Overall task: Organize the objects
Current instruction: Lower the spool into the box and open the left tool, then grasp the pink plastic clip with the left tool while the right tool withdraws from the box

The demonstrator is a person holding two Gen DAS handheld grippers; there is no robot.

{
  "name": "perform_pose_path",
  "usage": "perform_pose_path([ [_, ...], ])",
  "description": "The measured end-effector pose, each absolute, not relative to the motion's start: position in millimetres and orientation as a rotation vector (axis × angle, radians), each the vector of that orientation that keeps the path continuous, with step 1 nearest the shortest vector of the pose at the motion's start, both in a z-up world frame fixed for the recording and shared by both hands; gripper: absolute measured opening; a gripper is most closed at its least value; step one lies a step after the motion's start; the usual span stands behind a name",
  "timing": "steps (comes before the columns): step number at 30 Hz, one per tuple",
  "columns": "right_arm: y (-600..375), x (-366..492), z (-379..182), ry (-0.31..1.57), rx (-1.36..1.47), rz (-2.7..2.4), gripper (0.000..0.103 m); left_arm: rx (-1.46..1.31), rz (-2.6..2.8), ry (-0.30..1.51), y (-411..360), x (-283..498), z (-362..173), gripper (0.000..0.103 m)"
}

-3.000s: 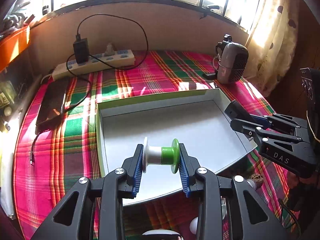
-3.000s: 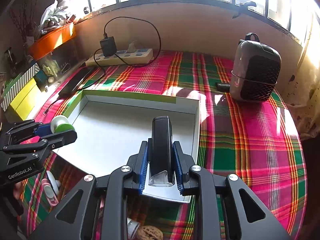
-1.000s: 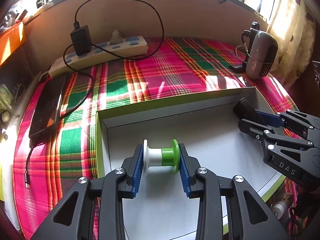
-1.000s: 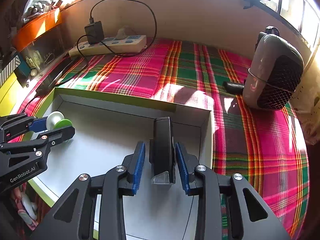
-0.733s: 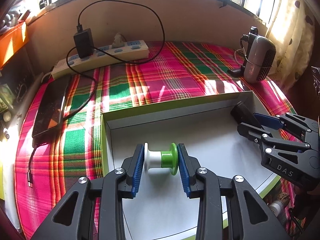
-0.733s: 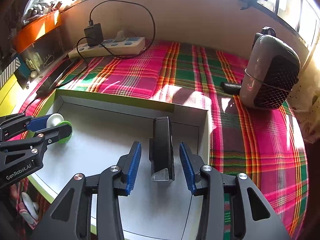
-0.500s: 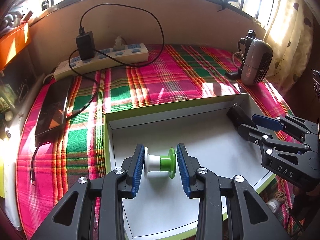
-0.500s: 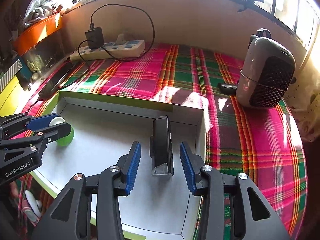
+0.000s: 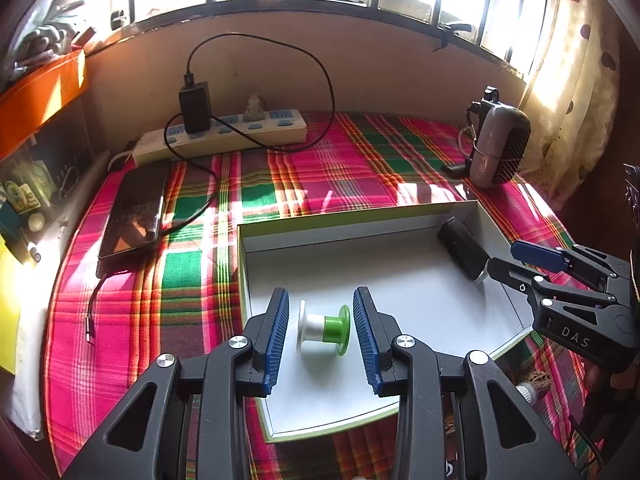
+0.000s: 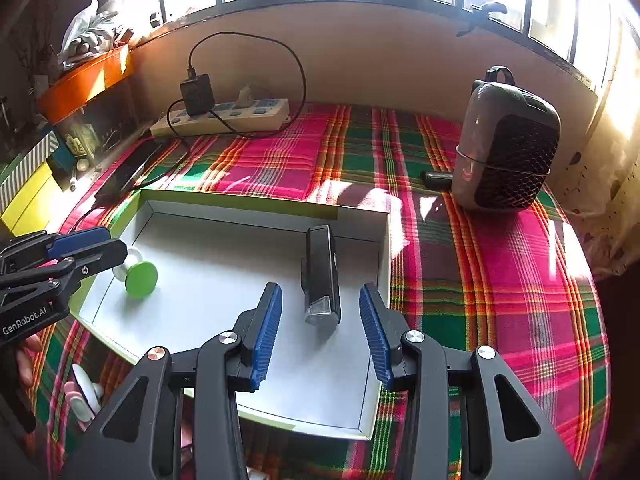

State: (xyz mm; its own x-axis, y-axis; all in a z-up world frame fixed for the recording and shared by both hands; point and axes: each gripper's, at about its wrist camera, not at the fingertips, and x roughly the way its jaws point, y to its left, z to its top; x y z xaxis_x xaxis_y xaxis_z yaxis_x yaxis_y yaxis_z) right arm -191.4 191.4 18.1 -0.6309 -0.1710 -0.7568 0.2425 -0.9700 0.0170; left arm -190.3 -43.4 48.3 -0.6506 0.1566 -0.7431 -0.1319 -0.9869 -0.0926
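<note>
Both items are now lying released inside the white tray point(image 9: 256, 248), so this placement looks complete. The left hand-held gripper point(image 9: 321, 334) is backing off the green-and-white spool point(image 9: 323, 329), jaws apart; the right hand-held gripper point(image 10: 320, 332), having just been opening, is straddling the black light point(image 10: 321, 276) without touching it.

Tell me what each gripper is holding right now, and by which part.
Nothing is held. The left gripper stands open around the spool, and the right gripper, whose jaws have just been opening, stands clear of the black light; both things lie in the box.
</note>
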Motion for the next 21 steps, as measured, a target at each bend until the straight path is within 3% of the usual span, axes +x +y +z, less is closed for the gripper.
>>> perform_pose_path([
  [21, 218.9, -105.0, 24.8, 0.062, 1.108, -2.633, 0.042, -1.208, 2.743, -0.274, -78.2, -95.3, 42.9, 0.032],
])
